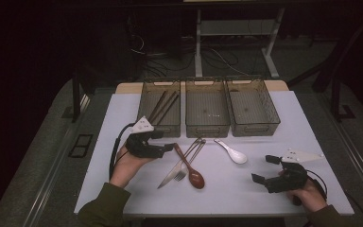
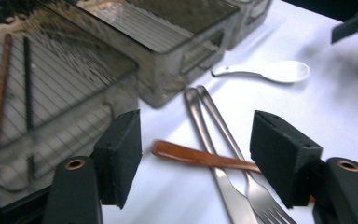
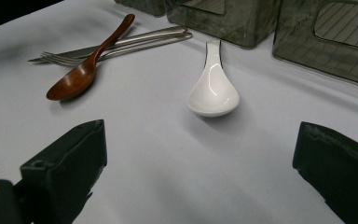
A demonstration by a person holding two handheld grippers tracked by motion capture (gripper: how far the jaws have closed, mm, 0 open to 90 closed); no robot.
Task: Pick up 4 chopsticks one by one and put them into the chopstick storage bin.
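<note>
A brown wooden spoon (image 1: pixel 193 172) lies across a steel knife (image 1: pixel 170 176) and fork (image 1: pixel 182 174) at the middle of the white table (image 1: pixel 123 123). My left gripper (image 1: pixel 165 141) is open just left of the spoon's handle. In the left gripper view my left gripper (image 2: pixel 196 140) has its jaws apart either side of the wooden handle (image 2: pixel 191 155), not pressing on it. A white ceramic spoon (image 1: pixel 232 153) lies further right. My right gripper (image 1: pixel 264 169) stands open near the front right, facing the white spoon (image 3: pixel 214 91), with nothing between its fingers (image 3: pixel 70 163).
Three smoky plastic bins stand in a row at the back: the left bin (image 1: pixel 163 130) holds brown and dark chopsticks (image 1: pixel 163 105), while the middle bin (image 1: pixel 207 129) and right bin (image 1: pixel 256 128) look bare. The table's front edge runs just beyond both hands.
</note>
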